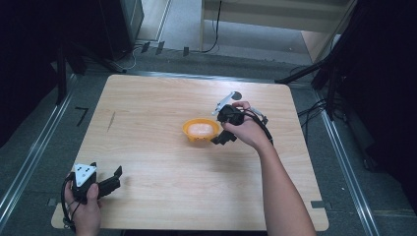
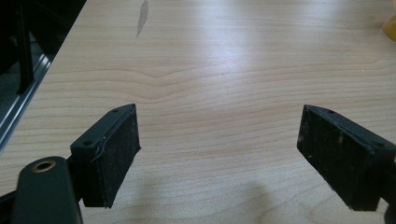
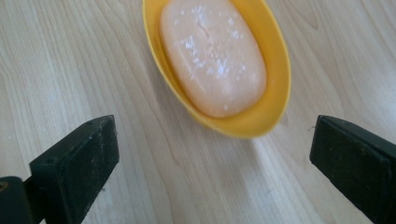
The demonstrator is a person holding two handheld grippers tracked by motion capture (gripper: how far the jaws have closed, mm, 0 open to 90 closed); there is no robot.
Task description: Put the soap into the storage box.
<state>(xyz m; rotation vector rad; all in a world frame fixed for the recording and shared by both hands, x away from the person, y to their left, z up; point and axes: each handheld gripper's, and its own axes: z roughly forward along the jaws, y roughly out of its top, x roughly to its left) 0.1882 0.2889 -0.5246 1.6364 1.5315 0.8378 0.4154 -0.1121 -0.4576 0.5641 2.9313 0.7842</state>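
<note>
A yellow oval dish (image 1: pixel 189 131) (image 3: pixel 276 70) sits near the middle of the wooden table (image 1: pixel 162 162), with a pale peach bar of soap (image 1: pixel 200 128) (image 3: pixel 212 53) lying in it. My right gripper (image 1: pixel 217 139) (image 3: pixel 212 163) hovers just to the right of the dish, pointing at it, jaws wide apart with nothing between them; the dish lies just beyond the pads. My left gripper (image 1: pixel 117 173) (image 2: pixel 219 154) rests at the table's near left corner, also open and empty, with its black pads (image 2: pixel 114 149) over bare wood.
Table edges run close to the left hand. A dark streak (image 1: pixel 111 121) (image 2: pixel 142 16) marks the wood at the left. Metal rails, cables and dark stands surround the table on the floor.
</note>
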